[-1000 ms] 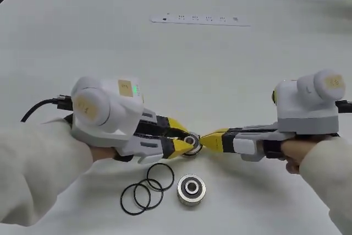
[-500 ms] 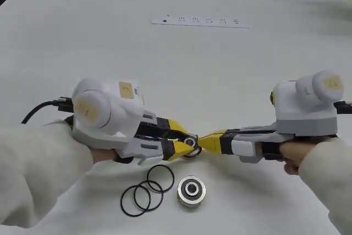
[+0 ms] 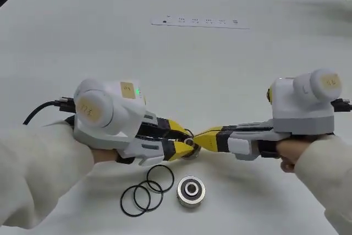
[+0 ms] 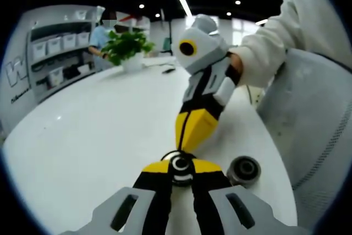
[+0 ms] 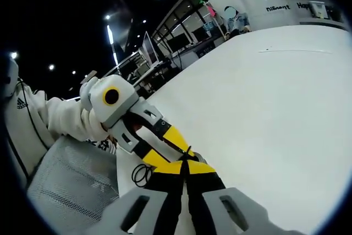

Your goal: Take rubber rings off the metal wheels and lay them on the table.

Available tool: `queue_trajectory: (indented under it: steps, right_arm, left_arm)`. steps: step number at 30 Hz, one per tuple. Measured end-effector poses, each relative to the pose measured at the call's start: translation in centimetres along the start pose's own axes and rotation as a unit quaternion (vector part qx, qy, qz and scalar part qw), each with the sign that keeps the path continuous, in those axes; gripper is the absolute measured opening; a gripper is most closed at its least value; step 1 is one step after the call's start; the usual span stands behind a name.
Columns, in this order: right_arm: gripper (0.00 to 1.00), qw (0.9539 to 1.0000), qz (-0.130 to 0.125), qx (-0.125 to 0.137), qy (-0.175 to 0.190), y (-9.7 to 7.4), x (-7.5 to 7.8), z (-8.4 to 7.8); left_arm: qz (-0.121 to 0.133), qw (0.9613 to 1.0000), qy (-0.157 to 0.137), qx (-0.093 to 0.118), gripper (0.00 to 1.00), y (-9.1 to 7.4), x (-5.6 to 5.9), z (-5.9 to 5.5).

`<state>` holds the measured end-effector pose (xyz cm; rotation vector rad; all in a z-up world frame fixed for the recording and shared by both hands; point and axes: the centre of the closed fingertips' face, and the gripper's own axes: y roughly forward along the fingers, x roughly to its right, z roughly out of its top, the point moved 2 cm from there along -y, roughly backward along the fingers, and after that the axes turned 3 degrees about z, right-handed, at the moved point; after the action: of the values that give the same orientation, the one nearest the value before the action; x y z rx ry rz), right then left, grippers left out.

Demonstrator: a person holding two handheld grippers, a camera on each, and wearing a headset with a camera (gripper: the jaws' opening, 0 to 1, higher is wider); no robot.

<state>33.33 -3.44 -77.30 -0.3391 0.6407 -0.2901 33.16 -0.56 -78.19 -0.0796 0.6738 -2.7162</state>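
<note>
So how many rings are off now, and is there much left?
Done: three thin black rubber rings lie on the white table beside a silver metal wheel that looks bare. In hand: the left tongs clamp a second metal wheel, and the right tongs pinch a black ring at its rim. Left: pull it free and lay it down.

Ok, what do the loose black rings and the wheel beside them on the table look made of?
Loose rings: probably rubber, matte black, thin, with no shine. Wheel: apparently metal, with a bright silvery rim that glints and a darker centre.
</note>
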Motion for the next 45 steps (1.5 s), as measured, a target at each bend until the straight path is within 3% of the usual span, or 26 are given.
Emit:
queue_trajectory:
  steps: [14, 36, 45]
  right_arm:
    - [0.0, 0.9999, -0.014, -0.003, 0.001, -0.1, 0.6, -0.1]
    - [0.0, 0.9998, -0.021, -0.001, -0.007, -0.9, 0.2, 0.4]
    - [0.0, 0.9997, -0.02, 0.0, -0.013, -1.1, -0.2, 0.8]
  left_arm:
    - [0.001, 1.0, 0.006, -0.008, 0.18, -0.4, 0.1, 0.4]
    - [0.009, 0.9997, 0.002, 0.023, 0.53, -3.3, 0.8, 2.9]
    - [0.015, 0.9992, 0.007, 0.036, 0.62, -5.0, 0.7, 4.1]
